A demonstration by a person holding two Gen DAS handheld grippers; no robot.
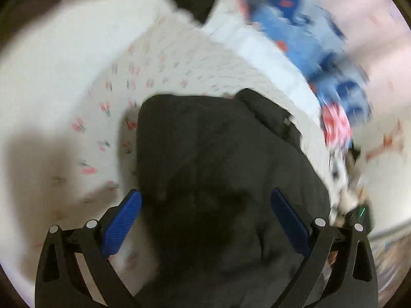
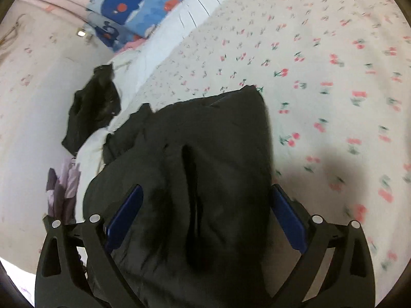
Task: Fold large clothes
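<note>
On the bed [image 2: 321, 51], black garment [image 2: 205, 166] lies bunched. Left tongs [image 1: 205, 220] and right tongs [image 2: 205, 218] both spread wide above it, grasping nothing.

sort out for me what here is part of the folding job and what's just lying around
In the job:
black garment
left gripper, open above it
right gripper, open above it

Lying about:
cherry-print bedsheet
whale-print blue bedding
smaller black garment
lilac cloth

Folded garment [image 2: 205, 154] on bedsheet [image 2: 321, 64]; second garment [image 2: 92, 110] to its left, whale-print pillow [image 2: 128, 2] behind.
</note>
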